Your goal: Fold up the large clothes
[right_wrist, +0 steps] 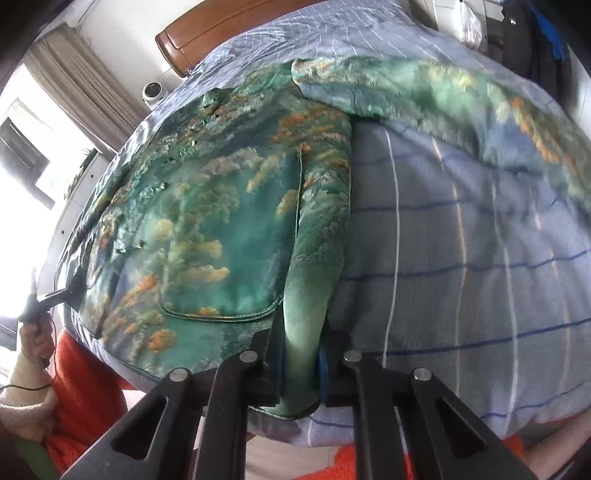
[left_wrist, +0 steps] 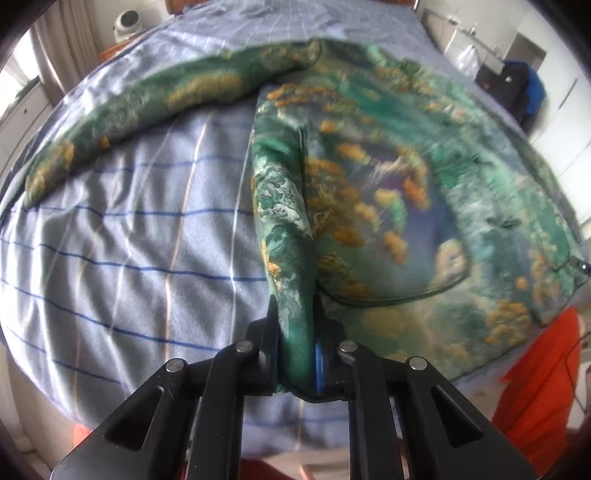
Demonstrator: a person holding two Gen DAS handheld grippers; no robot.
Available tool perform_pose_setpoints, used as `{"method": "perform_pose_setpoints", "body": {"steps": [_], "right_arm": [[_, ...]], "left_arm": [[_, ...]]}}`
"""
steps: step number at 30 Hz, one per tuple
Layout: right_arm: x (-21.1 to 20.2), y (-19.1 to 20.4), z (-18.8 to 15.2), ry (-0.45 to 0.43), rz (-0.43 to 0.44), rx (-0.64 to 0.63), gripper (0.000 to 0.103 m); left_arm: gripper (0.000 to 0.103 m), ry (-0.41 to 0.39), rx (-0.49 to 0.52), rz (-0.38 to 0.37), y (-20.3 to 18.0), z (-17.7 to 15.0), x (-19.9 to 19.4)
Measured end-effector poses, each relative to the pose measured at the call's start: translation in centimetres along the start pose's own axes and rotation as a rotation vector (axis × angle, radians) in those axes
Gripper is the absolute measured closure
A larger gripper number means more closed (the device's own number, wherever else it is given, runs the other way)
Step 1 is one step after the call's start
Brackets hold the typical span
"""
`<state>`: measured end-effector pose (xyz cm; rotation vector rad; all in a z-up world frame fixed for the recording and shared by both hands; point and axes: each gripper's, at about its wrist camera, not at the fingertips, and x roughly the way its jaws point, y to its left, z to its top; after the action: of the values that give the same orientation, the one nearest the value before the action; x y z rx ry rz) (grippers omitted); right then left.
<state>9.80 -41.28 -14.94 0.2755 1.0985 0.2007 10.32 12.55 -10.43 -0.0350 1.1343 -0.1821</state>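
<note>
A large green jacket (left_wrist: pixel 399 192) with orange and cream print lies spread on the bed, front up, pockets showing. My left gripper (left_wrist: pixel 295 314) is shut on the jacket's left bottom hem corner, with a fold of cloth running up between the fingers. One sleeve (left_wrist: pixel 140 103) stretches out to the left across the sheet. In the right wrist view the jacket (right_wrist: pixel 207 221) fills the left half, and my right gripper (right_wrist: pixel 301 332) is shut on its right bottom hem corner. The other sleeve (right_wrist: pixel 480 99) stretches out to the right.
The bed carries a grey-blue checked sheet (left_wrist: pixel 129 236) (right_wrist: pixel 461 258). A wooden headboard (right_wrist: pixel 207 33) stands at the far end. The person's orange clothing (left_wrist: pixel 546 387) is at the near edge. The left hand and gripper (right_wrist: pixel 40 306) show at the left. Dark bags (left_wrist: pixel 513 88) stand at the right.
</note>
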Motion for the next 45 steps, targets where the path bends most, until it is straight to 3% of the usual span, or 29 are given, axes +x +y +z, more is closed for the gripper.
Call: {"method": "perform_pose_setpoints", "body": {"steps": [4,9,12,14,15,17,19,21,25,30,35,40,45], "right_arm": [[-3.5,0.9,0.6,-0.035,0.001,-0.033,0.09],[-2.2,-0.6,-0.4,0.003,-0.034,0.005,0.09],[0.7,-1.5,-1.4,0.012,-0.084,0.041,0.086],[1.0,-1.3,-1.7,-0.016,-0.125,0.052,0.067],[0.8,-1.3,-1.8,-0.033,-0.137,0.064,0.063],[-0.6,-1.3,-2.3,-0.09,-0.162,0.119,0.047],[-2.5,-0.5,-2.8,-0.164,-0.228,0.154,0.036],[-4.2,0.7,-3.4,-0.22,-0.284,0.155,0.027],[-6.3,4.1,-3.9,-0.278,-0.325,0.093,0.017],[-6.8,8.1,-3.0,-0.293,-0.35,-0.004,0.016],[-8.3,10.7,-2.1,-0.376,-0.309,-0.026,0.01],[-9.0,12.8,-2.4,-0.446,-0.24,-0.076,0.007],[-8.3,14.1,-3.0,-0.451,-0.227,-0.133,0.007]], "left_arm": [[0.091,-0.02,-0.01,-0.058,1.8,-1.3,-2.7],[0.087,0.043,-0.017,0.015,2.5,-2.0,2.4],[0.067,0.012,-0.042,0.062,2.7,-1.6,2.7],[0.051,-0.034,-0.048,0.059,2.5,-1.8,1.6],[0.046,-0.074,-0.053,0.051,2.5,-1.8,0.3],[0.019,-0.156,-0.061,0.071,2.2,-2.1,-2.0],[0.006,-0.246,-0.061,0.118,1.5,-2.2,-4.3],[0.005,-0.298,-0.046,0.156,0.7,-1.9,-5.5],[0.005,-0.293,0.012,0.173,-1.5,-0.1,-6.2],[0.005,-0.309,0.05,0.124,-4.5,1.2,-7.5],[0.001,-0.283,0.104,0.031,-6.4,1.5,-8.0],[0.001,-0.38,0.084,0.124,-7.4,0.8,-9.5],[0.001,-0.537,0.033,0.116,-7.2,-0.3,-10.2]]}}
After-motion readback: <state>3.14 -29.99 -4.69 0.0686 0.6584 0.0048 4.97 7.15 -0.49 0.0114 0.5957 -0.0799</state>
